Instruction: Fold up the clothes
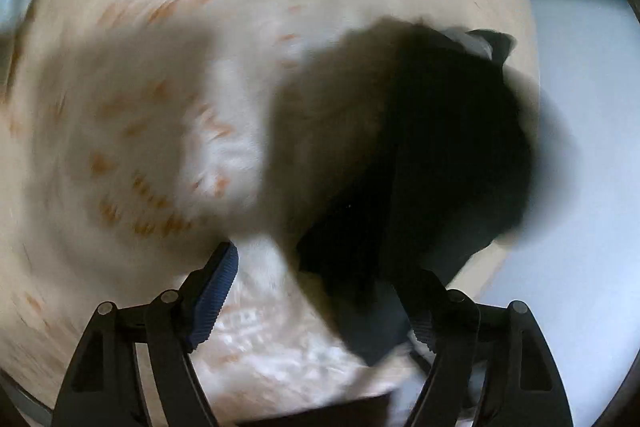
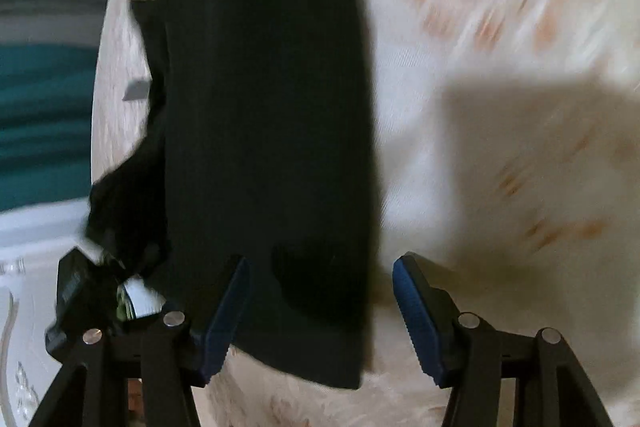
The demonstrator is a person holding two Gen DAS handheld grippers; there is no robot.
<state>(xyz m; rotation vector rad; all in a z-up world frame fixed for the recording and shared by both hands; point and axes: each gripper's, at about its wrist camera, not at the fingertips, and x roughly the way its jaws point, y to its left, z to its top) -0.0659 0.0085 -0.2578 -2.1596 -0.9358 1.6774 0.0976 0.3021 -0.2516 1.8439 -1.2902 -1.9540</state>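
Both the left gripper (image 1: 324, 291) and right gripper (image 2: 320, 299) hang spread, pinching nothing, over the black garment (image 2: 264, 99) lying narrow on the cream cloth (image 2: 500, 27), seemingly part-folded, edges ragged.

Item inspected: one black garment (image 2: 264, 115), of ribbed or finely textured dark fabric, type not determinable owing to motion blur. It lies on a cream cloth with orange markings (image 2: 500, 27). In the right wrist view it appears as a long, roughly rectangular folded panel with a straight right edge and a straight lower hem; its left side is bunched and irregular. In the left wrist view the same black garment (image 1: 440, 155) shows as a crumpled dark mass, apparently only partly folded.
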